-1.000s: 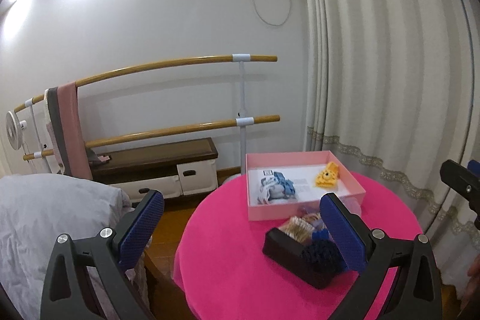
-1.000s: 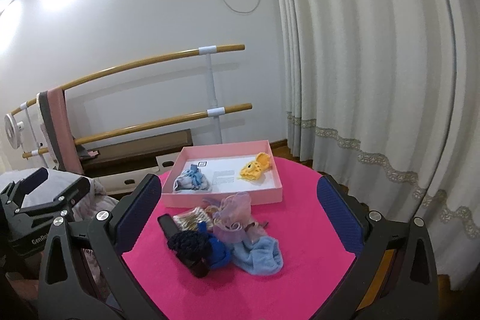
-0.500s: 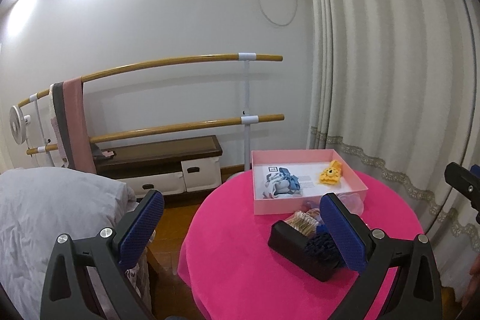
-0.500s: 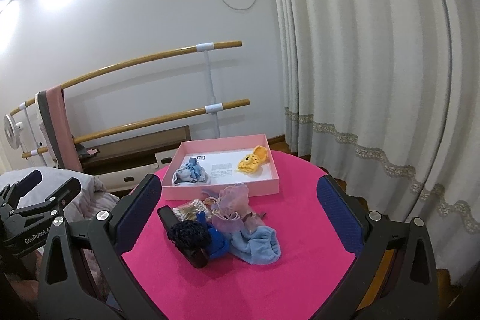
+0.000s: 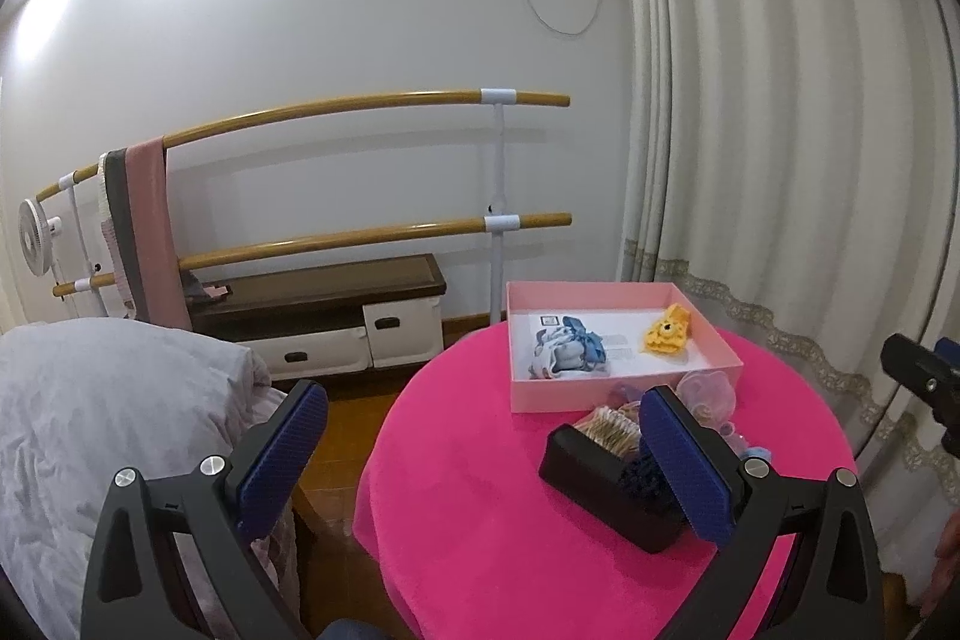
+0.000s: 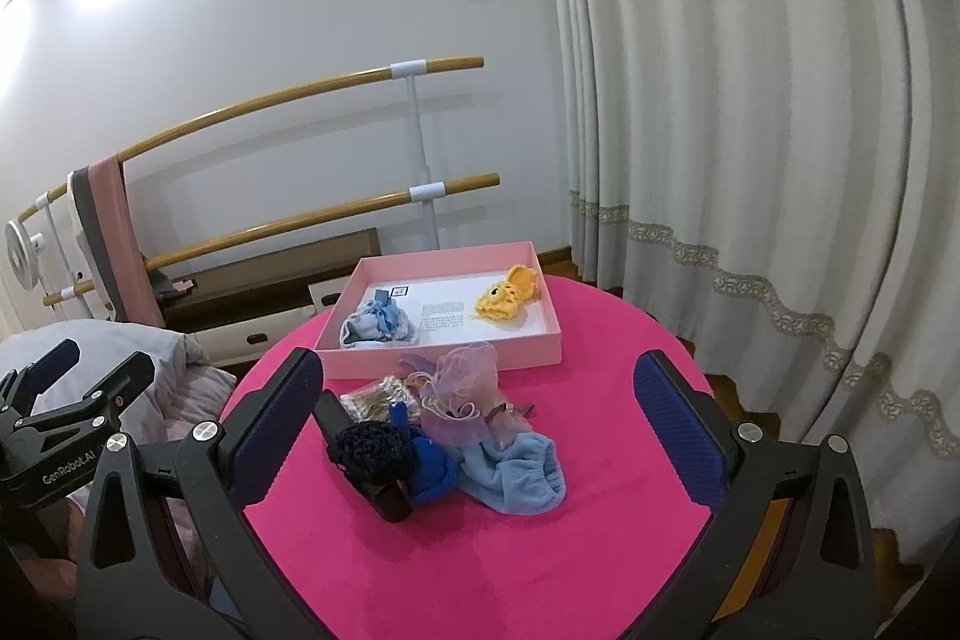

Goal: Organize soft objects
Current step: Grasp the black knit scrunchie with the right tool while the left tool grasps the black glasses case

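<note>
Curtains [image 6: 750,130] hang right of the round pink table [image 6: 600,370]. Left gripper [image 5: 480,466] and right gripper [image 6: 480,430] both hover spread and empty. Soft things [image 6: 480,436] lie heaped around a black box [image 5: 600,490], just before the pink tray [image 6: 444,358] holding a yellow toy [image 6: 507,295] and blue cloth [image 6: 378,325].

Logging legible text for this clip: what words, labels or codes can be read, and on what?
"GenRobot.AI": on the left tongs body, right wrist view.
Printed sheet in the pink box: text too small to read.
Square code mark on that sheet: unreadable.
</note>
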Action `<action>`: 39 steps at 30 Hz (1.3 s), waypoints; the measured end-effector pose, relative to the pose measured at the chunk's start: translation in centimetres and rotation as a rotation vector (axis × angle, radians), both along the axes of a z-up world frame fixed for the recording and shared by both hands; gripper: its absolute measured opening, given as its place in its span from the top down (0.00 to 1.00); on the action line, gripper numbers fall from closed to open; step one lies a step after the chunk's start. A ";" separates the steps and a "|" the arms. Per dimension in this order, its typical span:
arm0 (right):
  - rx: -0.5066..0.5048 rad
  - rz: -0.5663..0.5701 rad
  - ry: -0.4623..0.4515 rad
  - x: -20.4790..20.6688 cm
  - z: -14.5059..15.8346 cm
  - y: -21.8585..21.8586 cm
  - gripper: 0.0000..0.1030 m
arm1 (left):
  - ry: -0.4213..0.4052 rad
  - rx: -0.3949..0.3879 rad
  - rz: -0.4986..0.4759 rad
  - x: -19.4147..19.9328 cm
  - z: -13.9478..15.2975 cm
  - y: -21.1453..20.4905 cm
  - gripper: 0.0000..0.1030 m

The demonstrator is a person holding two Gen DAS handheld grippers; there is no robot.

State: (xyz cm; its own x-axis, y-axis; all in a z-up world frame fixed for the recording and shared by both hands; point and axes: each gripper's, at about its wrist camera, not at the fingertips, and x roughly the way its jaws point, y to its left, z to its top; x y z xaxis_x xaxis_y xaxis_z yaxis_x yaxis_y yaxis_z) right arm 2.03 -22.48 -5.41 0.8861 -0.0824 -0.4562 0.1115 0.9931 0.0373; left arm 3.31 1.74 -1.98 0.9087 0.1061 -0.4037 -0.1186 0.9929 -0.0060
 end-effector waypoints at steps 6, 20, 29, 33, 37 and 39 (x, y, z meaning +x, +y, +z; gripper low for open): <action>-0.001 0.007 0.011 0.6 -0.3 0.2 0.00 | 0.000 0.004 -0.005 0.7 -0.5 0.1 0.00; 0.047 0.115 0.191 5.1 -6.2 1.6 0.00 | 0.121 0.000 0.017 4.6 -3.2 1.2 0.00; 0.070 0.221 0.298 8.4 -10.0 3.4 0.10 | 0.177 -0.001 0.030 7.4 -4.8 2.1 0.00; 0.075 0.252 0.330 9.7 -11.3 4.0 0.12 | 0.198 -0.003 0.033 8.0 -5.4 2.5 0.00; 0.077 0.284 0.357 10.9 -12.5 4.7 0.26 | 0.215 -0.004 0.032 8.8 -6.1 2.7 0.00; 0.078 0.304 0.377 11.4 -13.1 5.0 0.37 | 0.221 -0.002 0.031 9.1 -6.3 2.8 0.00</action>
State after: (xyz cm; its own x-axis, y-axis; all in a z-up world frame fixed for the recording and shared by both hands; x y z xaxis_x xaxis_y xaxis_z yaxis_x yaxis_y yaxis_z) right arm 13.46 -17.45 -18.49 0.6365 0.2016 -0.7445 -0.1630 0.9786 0.1256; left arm 12.38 4.53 -8.28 0.7942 0.1318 -0.5931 -0.1477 0.9888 0.0221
